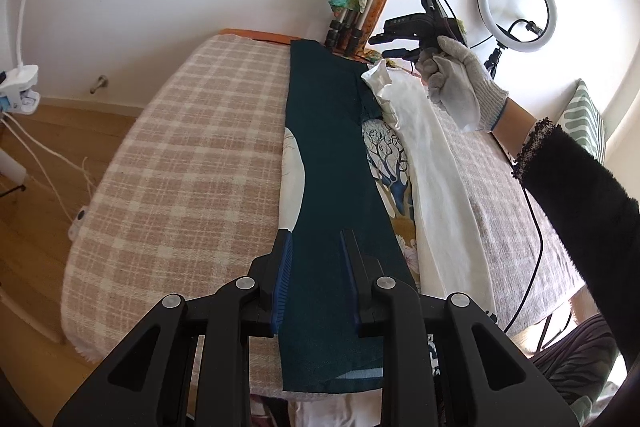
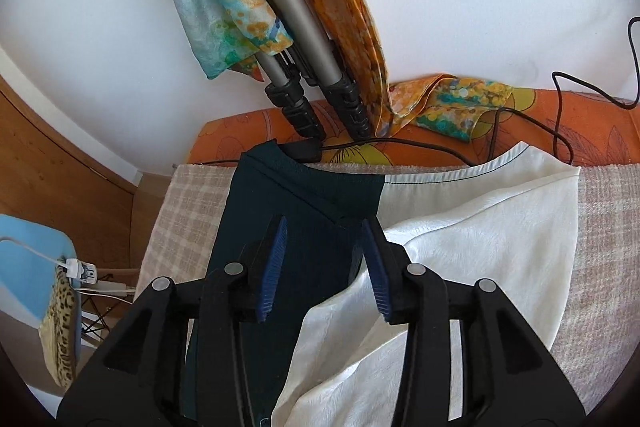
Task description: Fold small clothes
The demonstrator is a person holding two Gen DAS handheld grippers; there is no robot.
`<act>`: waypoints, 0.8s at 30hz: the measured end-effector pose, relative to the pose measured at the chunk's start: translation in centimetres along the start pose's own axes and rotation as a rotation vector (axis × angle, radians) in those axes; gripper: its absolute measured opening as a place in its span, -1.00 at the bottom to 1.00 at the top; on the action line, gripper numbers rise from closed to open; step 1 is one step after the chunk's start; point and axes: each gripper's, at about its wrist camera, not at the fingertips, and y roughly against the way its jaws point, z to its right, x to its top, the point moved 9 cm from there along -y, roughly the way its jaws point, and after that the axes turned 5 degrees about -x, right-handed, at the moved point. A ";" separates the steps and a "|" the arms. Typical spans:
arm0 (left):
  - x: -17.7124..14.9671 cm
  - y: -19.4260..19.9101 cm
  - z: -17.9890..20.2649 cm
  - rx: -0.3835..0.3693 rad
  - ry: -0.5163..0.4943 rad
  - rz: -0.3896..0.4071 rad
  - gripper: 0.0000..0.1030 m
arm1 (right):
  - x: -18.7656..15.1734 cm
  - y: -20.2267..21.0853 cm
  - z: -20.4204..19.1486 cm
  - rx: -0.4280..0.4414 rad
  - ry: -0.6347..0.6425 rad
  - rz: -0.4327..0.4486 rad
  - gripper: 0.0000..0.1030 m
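A dark green garment [image 1: 332, 163] lies lengthwise on the checked blanket [image 1: 192, 147]. Beside it are a tree-print panel [image 1: 386, 155] and a white satin layer [image 1: 436, 187]. My left gripper [image 1: 316, 259] hovers over the green cloth's near end, jaws apart and pinching nothing. At the far end, a gloved hand [image 1: 460, 87] holds my right gripper [image 1: 394, 45] just above a raised white corner [image 1: 378, 75]. In the right wrist view, that gripper [image 2: 326, 255] is open over the seam where the green cloth [image 2: 280, 211] meets the white cloth [image 2: 480, 239].
Tripod legs [image 2: 288, 39] wrapped in a colourful scarf [image 2: 224, 7] lean on the wall behind the collar. Black cables [image 2: 560, 131] cross the orange cover [image 2: 592, 131]. A ring light [image 1: 516, 7] and a pillow [image 1: 584, 119] are at the right. A blue chair [image 2: 28, 267] stands left.
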 end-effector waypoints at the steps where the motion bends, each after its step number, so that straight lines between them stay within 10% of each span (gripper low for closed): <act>1: -0.1 -0.1 -0.1 0.002 -0.002 -0.002 -0.57 | -0.4 1.3 0.3 0.010 -0.005 0.008 -0.20; 4: -0.3 -0.3 -0.2 0.003 -0.008 -0.009 -0.24 | -2.1 5.6 1.3 -0.017 0.022 0.039 -0.20; 12: -1.7 -1.1 -0.9 -0.028 0.016 -0.077 -0.22 | -14.1 16.5 3.9 -0.076 0.046 0.005 -0.20; 24: -6.2 -1.9 -3.1 -0.043 0.061 -0.208 -0.22 | -37.5 19.8 1.5 0.029 -0.012 -0.220 -0.20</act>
